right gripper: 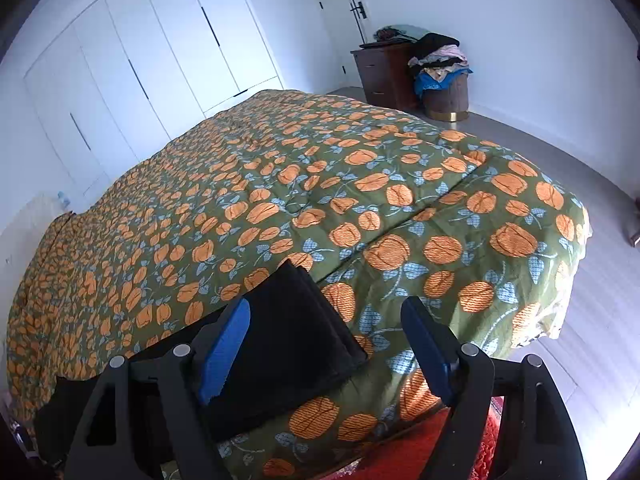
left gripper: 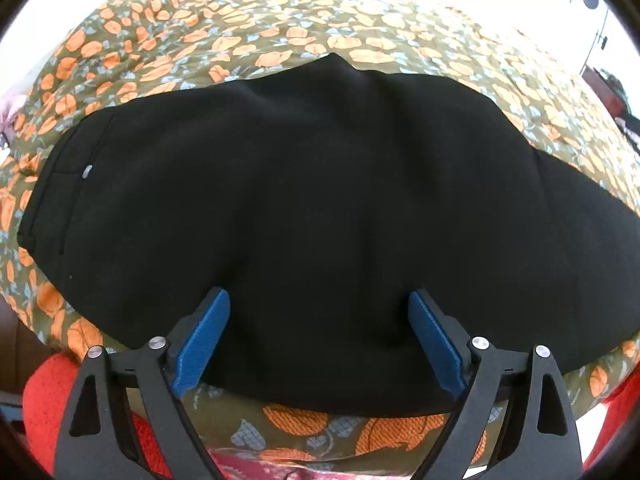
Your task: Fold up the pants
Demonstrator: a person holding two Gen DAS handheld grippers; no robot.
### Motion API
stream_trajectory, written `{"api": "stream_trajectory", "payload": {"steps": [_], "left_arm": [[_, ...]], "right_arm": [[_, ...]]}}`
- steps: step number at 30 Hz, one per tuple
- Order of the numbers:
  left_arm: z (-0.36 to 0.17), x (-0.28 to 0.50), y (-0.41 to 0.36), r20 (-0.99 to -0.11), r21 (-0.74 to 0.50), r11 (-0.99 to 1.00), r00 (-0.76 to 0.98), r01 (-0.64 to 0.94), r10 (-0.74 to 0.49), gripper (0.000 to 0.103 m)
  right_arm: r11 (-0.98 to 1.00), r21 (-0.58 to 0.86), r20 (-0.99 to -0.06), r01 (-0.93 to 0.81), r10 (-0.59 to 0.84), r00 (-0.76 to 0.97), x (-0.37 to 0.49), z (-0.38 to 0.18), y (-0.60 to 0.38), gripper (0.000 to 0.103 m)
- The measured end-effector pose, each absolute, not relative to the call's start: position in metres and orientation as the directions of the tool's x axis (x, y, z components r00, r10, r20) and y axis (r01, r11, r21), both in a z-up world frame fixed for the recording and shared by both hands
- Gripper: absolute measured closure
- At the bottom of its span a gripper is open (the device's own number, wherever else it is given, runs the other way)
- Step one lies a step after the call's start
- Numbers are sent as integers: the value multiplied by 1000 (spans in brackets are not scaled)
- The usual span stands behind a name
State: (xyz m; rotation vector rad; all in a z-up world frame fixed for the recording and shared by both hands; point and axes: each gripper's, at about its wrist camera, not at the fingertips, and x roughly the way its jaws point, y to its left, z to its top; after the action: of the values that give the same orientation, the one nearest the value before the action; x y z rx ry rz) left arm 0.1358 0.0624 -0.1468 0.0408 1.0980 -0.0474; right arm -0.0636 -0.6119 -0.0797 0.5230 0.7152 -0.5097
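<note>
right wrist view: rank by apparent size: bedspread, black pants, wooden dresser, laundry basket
Largest to smallest, as they look:
1. bedspread, fills most of the frame
2. black pants, though nearness to the camera inflates them
3. wooden dresser and laundry basket: both far off and look alike, so no ranking between them.

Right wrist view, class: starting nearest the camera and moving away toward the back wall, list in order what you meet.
right gripper → black pants → floral bedspread → wooden dresser and laundry basket → white wardrobe doors
</note>
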Motion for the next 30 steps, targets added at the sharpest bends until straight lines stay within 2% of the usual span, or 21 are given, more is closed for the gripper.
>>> {"api": "stream_trajectory", "payload": {"steps": [6,14,20,25,28,30], "left_arm": [[-150,136,58,-895,9,998,447,57,-17,9],[-146,133,58,-897,-20,999,440,42,-36,10],[-120,123,57,-839,-29,999,543,40,-46,10],[-101,114,47,-769,4,996,637,87,-53,10],[-106,116,39,-774,-1,990,627,143,-91,10],[-112,121,33,-786,-25,980,601,198,-141,10]], "right_arm": [[771,245,-718,587,-263,645,-62,-78,-607,25],[741,285,-709,609,-265,654,-74,-79,-617,25],[746,281,-708,604,-263,655,-73,-78,-615,25],[749,277,-710,602,-263,653,-71,-79,-614,25],[750,277,-716,601,-256,649,-69,-80,-615,24],[748,300,-743,592,-206,636,-62,-87,-619,20]]}}
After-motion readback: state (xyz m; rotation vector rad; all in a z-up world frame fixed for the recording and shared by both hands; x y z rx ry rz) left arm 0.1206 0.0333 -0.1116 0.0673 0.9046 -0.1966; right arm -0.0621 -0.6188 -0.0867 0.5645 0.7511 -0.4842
